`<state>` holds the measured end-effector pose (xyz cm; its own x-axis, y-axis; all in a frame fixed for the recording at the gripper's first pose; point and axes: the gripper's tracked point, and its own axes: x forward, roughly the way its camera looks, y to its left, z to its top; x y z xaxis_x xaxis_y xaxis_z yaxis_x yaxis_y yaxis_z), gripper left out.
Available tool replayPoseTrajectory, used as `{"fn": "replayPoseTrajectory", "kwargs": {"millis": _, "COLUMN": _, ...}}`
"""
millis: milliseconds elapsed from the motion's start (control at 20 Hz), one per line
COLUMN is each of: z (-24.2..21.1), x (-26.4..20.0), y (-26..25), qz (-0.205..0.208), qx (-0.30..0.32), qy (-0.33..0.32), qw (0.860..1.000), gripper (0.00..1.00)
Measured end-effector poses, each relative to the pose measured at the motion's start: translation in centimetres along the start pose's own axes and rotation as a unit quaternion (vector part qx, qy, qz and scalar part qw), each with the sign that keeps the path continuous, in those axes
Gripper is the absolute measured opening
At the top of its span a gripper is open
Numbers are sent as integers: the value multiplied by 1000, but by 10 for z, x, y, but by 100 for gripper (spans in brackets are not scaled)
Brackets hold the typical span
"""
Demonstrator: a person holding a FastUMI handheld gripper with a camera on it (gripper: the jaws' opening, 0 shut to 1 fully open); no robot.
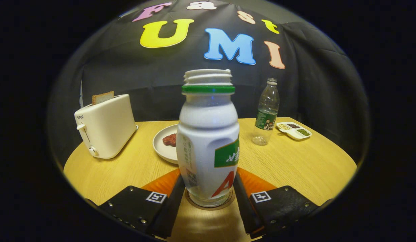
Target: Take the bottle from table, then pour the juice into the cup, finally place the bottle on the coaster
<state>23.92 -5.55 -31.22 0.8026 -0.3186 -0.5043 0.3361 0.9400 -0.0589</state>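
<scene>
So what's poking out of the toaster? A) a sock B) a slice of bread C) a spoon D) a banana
B: a slice of bread sticks up from the toaster, off to the side beyond the claw, whose fingers sit on either side of the white bottle.

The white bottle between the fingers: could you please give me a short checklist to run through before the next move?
1. White bottle upright: ok.
2. Cap off, neck open: ok.
3. Bottle base over the coaster, whose rim shows around it: ok, apparently.
4. Gripper fingers flank the bottle's lower body; whether both press on it: cannot tell.
5. Cup to pour into: cannot tell where it is.
6. Plate close behind the bottle, clear plastic bottle farther back beside it: room to withdraw straight back, ok.
</scene>
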Motion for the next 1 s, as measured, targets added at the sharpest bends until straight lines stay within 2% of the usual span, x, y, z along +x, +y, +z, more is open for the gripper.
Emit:
{"fn": "replayPoseTrajectory", "kwargs": {"millis": 250, "z": -2, "x": -2, "y": -1, "qz": 0, "qx": 0, "qy": 4, "qw": 1000, "gripper": 78}}
{"fn": "replayPoseTrajectory", "kwargs": {"millis": 400, "z": 0, "x": -4, "y": 0, "qz": 10, "qx": 2, "qy": 0, "qw": 1000, "gripper": 99}}
{"fn": "replayPoseTrajectory", "kwargs": {"millis": 650, "z": 17, "x": -19, "y": -4, "qz": 18, "qx": 6, "qy": -22, "qw": 1000, "gripper": 98}}
{"fn": "replayPoseTrajectory", "kwargs": {"millis": 1000, "z": 61, "x": -77, "y": -7, "qz": 46, "qx": 8, "qy": -71, "qw": 996, "gripper": 98}}
